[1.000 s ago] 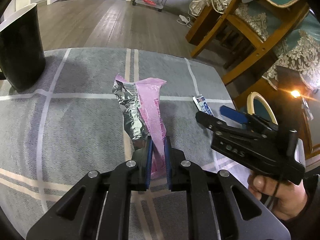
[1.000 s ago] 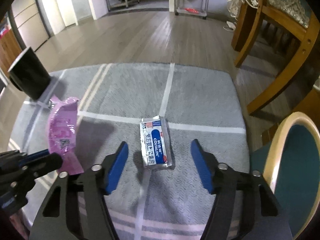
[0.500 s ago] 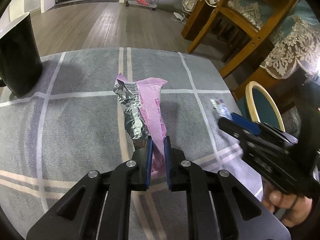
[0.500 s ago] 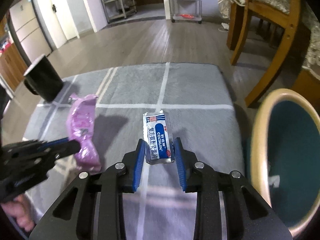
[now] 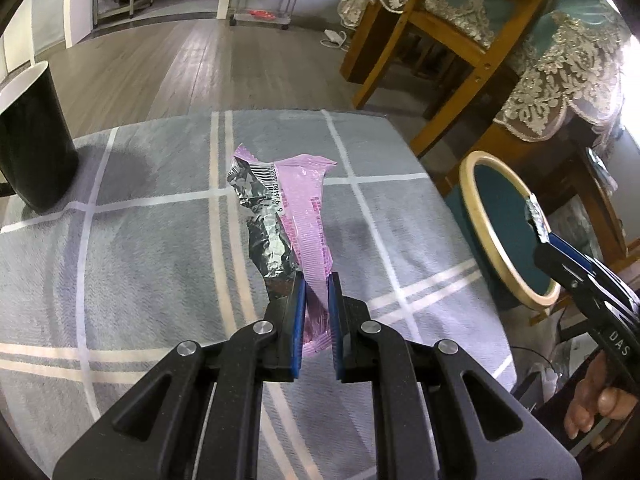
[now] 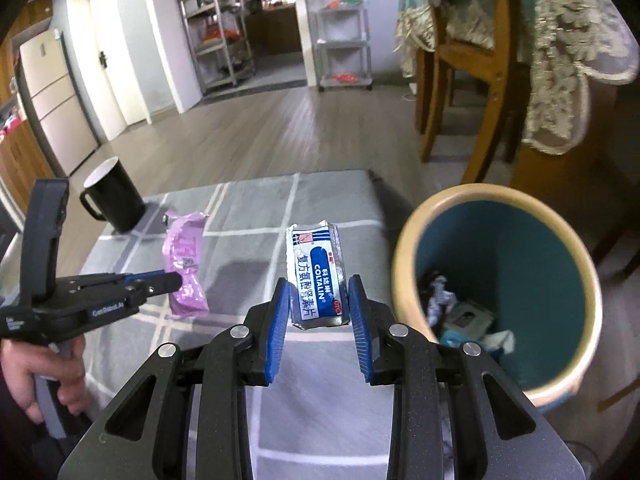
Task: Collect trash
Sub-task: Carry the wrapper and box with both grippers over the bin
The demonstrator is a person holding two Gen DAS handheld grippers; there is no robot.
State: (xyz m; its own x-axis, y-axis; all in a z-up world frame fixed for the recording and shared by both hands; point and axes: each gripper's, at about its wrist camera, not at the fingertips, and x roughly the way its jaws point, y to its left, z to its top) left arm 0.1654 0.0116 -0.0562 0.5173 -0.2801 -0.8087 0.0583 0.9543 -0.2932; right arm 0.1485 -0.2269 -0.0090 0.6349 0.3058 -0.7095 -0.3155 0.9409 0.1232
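My left gripper (image 5: 316, 284) is shut on a pink and silver wrapper (image 5: 296, 216) and holds it above the grey checked mat (image 5: 132, 264); it also shows in the right wrist view (image 6: 185, 258). My right gripper (image 6: 319, 292) is shut on a blue and white sachet (image 6: 318, 276), lifted off the mat and close to the teal bin (image 6: 520, 268) on the right. The bin holds crumpled trash. In the left wrist view the right gripper (image 5: 538, 228) hangs over the bin (image 5: 500, 224).
A black mug (image 5: 32, 136) stands at the mat's far left corner (image 6: 114, 196). Wooden chairs with lace covers (image 5: 460, 40) stand behind the bin. Wood floor and metal shelves (image 6: 224, 28) lie beyond the mat.
My right gripper closed on the sachet, lifted it off the mat and carried it right toward the bin. My left gripper kept its hold on the pink wrapper.
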